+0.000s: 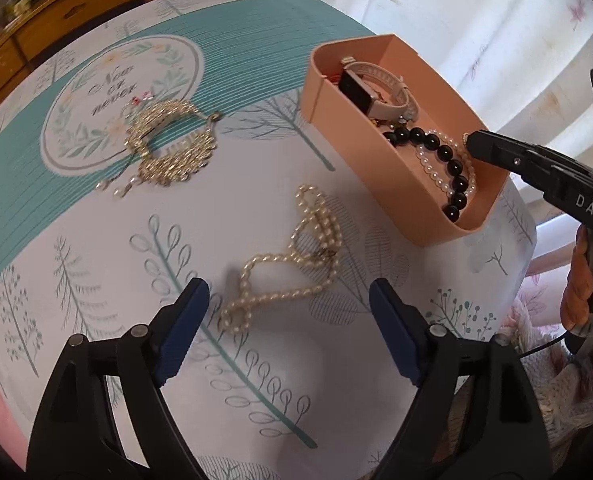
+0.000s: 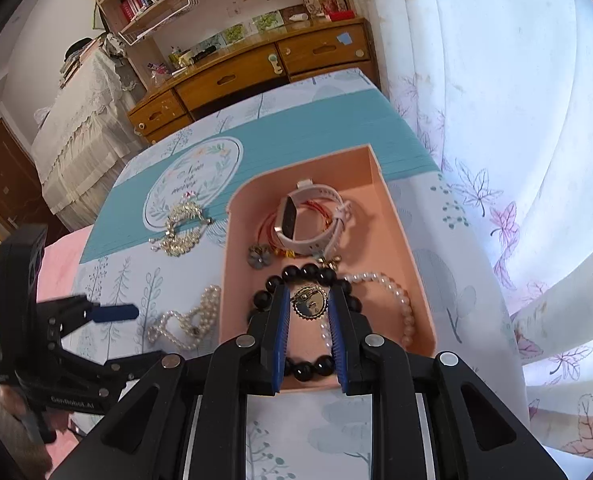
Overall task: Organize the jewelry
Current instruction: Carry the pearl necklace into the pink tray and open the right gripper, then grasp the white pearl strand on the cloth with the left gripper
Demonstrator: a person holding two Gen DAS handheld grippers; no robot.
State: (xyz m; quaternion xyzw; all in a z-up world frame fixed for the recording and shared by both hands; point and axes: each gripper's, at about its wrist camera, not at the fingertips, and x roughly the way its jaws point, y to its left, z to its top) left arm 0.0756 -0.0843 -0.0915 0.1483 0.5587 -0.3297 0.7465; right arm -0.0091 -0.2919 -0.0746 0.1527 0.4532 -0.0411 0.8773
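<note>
Showing matte black plastic frames on both: left tool (image 1: 289,299), right tool (image 2: 309,312). Carrying ribbed blue pads (image 2: 281,336) along the fingers, round silver pivot pins (image 2: 245,341) at the linkages. Bearing white lettering, "DAS" (image 1: 590,207) on one side, "GenRobot.AI" (image 2: 72,401) on the other. Trailing a thin black cable (image 1: 544,346).

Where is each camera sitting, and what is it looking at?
Left wrist: sits on the left tongs, looks down at the pearl necklace on the tablecloth; its open blue fingers show, and a hand holding the right tongs.
Right wrist: sits on the right tongs, looks down into the pink tray; its fingers clamp a gold medallion.
Both share: tray, pearl necklace, gold necklace, each other's tongs.
</note>
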